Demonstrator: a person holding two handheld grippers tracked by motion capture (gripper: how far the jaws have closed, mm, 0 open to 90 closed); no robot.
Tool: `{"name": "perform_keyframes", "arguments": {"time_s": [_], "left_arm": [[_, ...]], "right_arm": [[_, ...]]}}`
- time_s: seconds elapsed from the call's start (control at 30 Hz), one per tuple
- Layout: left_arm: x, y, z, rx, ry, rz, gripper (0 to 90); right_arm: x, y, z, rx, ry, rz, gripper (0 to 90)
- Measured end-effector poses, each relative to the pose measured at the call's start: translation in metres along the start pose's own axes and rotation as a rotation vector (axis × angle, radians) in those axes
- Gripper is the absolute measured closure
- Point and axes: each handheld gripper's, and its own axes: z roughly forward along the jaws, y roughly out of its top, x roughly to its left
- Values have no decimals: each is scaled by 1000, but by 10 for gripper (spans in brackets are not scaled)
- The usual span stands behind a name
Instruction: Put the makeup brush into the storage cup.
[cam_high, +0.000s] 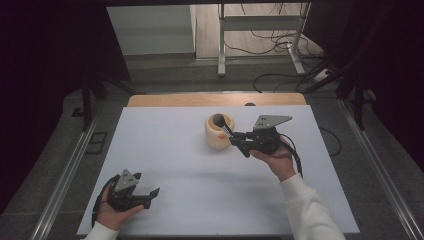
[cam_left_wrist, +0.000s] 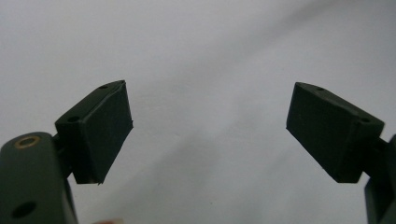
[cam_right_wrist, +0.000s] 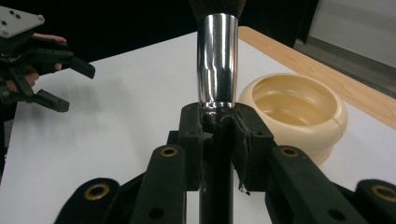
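Pretty dim room. Beyond the white tabletop (cam_high: 200, 200) there's a light wooden table edge (cam_high: 175, 100), grey carpet floor (cam_high: 165, 75), a white metal desk frame (cam_high: 222, 45), and black cables (cam_high: 270, 40) tangled underneath it. Dark curtains (cam_high: 50, 75) on both sides.

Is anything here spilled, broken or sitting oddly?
Nothing is spilled or tipped. The round cream bowl stands upright on the white table. The right gripper clamps a black-handled brush with a shiny metal collar; its pads look frayed at the edges. The left gripper is open.
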Motion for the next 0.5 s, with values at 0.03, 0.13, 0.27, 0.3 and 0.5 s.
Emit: {"name": "perform_keyframes", "arguments": {"time_s": [0.03,0.13,0.27,0.3,0.5], "left_arm": [[0,0,0,0,0,0,147],[0,0,0,0,1,0,147],[0,0,0,0,1,-1,147],[0,0,0,0,1,-1,147],[0,0,0,0,1,0,147]], "right_arm": [[0,0,-1,-3,-1,3,742],[-1,1,-2,-16,-9,10,742],[-2,2,-4,-30,-22,21,742],[-2,2,-4,-31,-26,24,742],[-4,3,-6,-40,-44,40,742]]}}
